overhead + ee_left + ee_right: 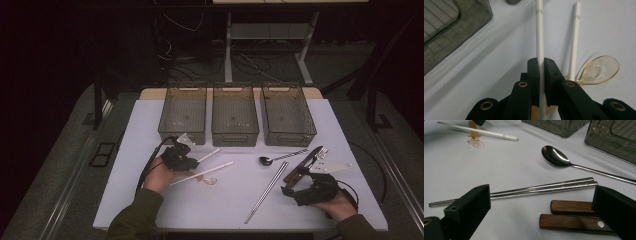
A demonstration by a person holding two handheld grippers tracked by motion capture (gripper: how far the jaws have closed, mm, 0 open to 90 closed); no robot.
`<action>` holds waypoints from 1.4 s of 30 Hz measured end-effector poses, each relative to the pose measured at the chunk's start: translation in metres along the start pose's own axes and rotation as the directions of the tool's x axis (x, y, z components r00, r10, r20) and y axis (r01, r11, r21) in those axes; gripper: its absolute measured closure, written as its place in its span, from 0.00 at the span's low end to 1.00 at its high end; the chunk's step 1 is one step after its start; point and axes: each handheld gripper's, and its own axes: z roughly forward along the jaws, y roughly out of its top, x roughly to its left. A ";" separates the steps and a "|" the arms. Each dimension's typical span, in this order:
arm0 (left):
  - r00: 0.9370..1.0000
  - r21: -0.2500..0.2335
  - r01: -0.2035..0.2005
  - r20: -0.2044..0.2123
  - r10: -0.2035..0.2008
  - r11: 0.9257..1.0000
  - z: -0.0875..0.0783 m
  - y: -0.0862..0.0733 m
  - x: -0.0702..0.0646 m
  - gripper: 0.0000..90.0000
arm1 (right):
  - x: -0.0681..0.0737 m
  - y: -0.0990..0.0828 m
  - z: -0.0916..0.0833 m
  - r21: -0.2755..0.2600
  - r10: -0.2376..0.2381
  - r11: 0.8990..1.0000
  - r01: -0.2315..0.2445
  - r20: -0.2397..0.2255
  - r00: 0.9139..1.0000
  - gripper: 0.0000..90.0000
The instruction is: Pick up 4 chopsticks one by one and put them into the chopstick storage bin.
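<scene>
White tabletop [230, 200] carries everything. Nearest, the right gripper [300, 189] rests with fingers spread wide over two wooden handles [571, 216], beside steel chopsticks [541, 188]. Farther left, the left gripper [541, 65] has its fingers clenched on a white chopstick [539, 32]; its mate [575, 42] lies alongside. Three bins [235, 117] stand beyond.

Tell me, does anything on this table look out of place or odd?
Nothing looks spilled or broken. The three bins stand in a neat row, seemingly empty, while the cutlery lies loose in front. The left gripper is shut on one white chopstick; its twin lies apart.
</scene>
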 end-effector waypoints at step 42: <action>0.999 -0.321 0.031 0.032 -0.023 0.947 -0.050 -0.003 0.009 0.93 | 0.009 -0.001 0.013 0.015 -0.003 1.000 0.003 -0.025 1.000 0.03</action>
